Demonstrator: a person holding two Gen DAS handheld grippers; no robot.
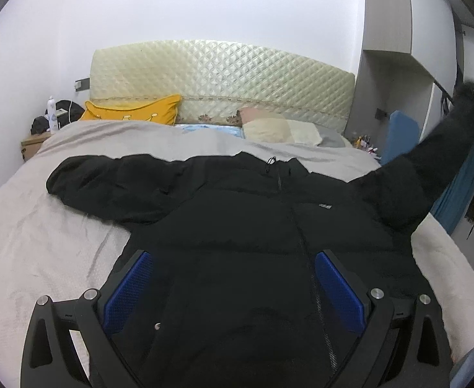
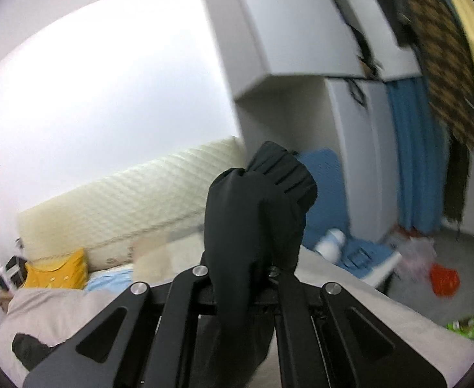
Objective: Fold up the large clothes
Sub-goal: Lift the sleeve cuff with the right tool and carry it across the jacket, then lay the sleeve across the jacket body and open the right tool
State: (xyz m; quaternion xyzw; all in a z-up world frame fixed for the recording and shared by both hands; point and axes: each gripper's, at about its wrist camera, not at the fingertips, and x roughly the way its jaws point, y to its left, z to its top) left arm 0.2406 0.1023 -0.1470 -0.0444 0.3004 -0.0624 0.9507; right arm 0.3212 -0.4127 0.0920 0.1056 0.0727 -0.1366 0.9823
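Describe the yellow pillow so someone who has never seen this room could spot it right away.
Find the bed with the quilted cream headboard. The yellow pillow leans against the headboard's left end, near the nightstand. It is the only bright yellow cushion; the other pillows are pale.

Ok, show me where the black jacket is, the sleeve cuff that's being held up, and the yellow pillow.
black jacket (image 1: pixel 237 220): left wrist view, on the chest panel beside the zip.
sleeve cuff (image 2: pixel 279 168): right wrist view, on the gathered end above the shut right tool.
yellow pillow (image 1: pixel 133 110): left wrist view, on its front face by the headboard.
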